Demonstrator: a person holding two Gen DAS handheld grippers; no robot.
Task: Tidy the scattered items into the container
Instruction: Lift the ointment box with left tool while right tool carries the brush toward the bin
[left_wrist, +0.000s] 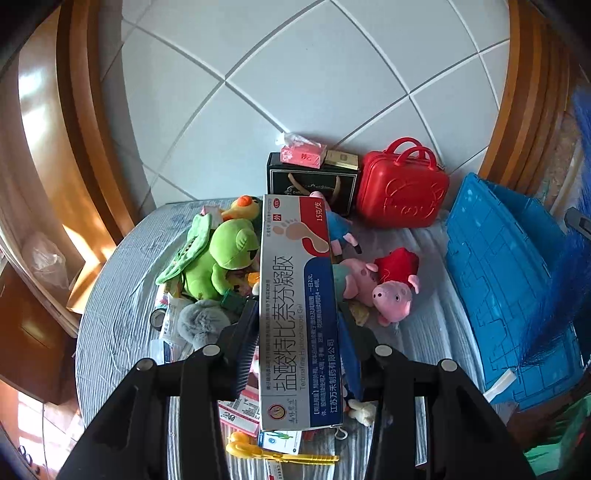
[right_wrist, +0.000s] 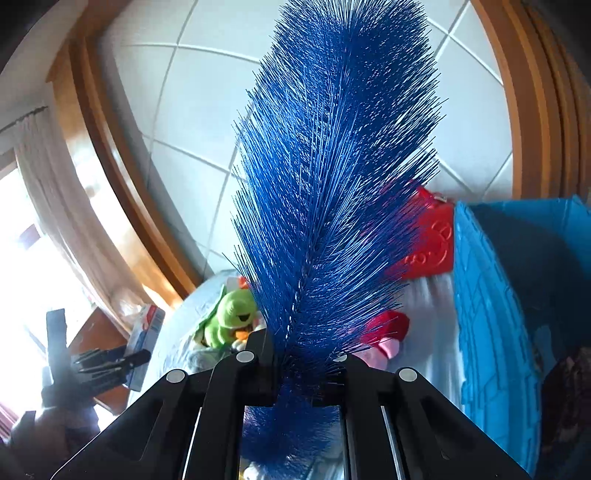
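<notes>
My left gripper is shut on a long grey medicine box with a foot picture, held lengthwise above the striped bed. Below it lie a green frog plush, pink pig plushes and several small packets. The blue plastic crate stands at the right. In the right wrist view my right gripper is shut on a blue bristle brush that sticks up and hides much of the scene. The blue crate is to its right, and the frog plush to its left.
A red toy suitcase and a black gift box with a pink tissue pack on top stand against the tiled wall. A yellow plastic clip lies near the bed's front. Wooden frames flank both sides. The other gripper shows at the left.
</notes>
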